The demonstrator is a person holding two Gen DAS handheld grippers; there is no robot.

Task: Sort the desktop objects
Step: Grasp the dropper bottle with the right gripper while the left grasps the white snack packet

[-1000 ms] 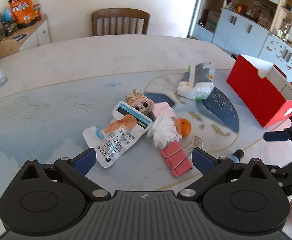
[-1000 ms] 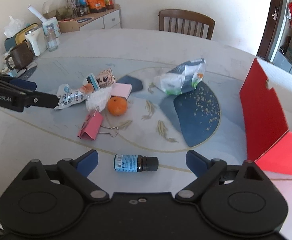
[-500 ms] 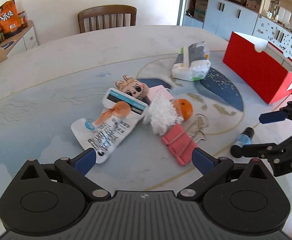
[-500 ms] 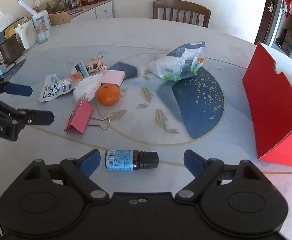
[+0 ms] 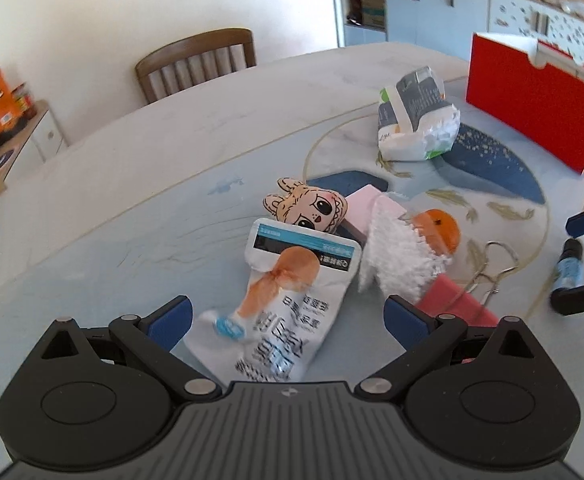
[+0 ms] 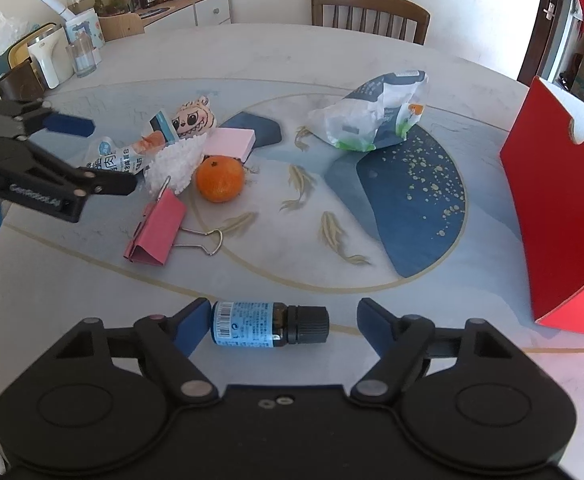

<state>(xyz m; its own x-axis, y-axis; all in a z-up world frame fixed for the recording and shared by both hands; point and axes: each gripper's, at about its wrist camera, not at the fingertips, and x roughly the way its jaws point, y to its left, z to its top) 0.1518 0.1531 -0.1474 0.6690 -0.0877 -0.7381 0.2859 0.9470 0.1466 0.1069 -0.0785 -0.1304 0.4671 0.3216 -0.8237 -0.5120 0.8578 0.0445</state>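
My right hand-held gripper [image 6: 280, 322], jaws apart and just closing around the small bottle [image 6: 270, 323] lying on the tabletop [image 6: 331, 56] | left hand-held gripper [image 5: 288, 316] apart over the snack packet [image 5: 280, 304] | risk: round bottle rolls or squirts free of uneven pads.

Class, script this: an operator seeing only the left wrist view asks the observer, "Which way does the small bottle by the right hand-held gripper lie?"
Observer: The small brown glass bottle with a blue label lies on its side, black cap toward the red cardboard box.
Operator: Gripped yet?
Observer: No. The right hand-held gripper straddles it and its jaws have just been closing, but a gap shows beside the cap.
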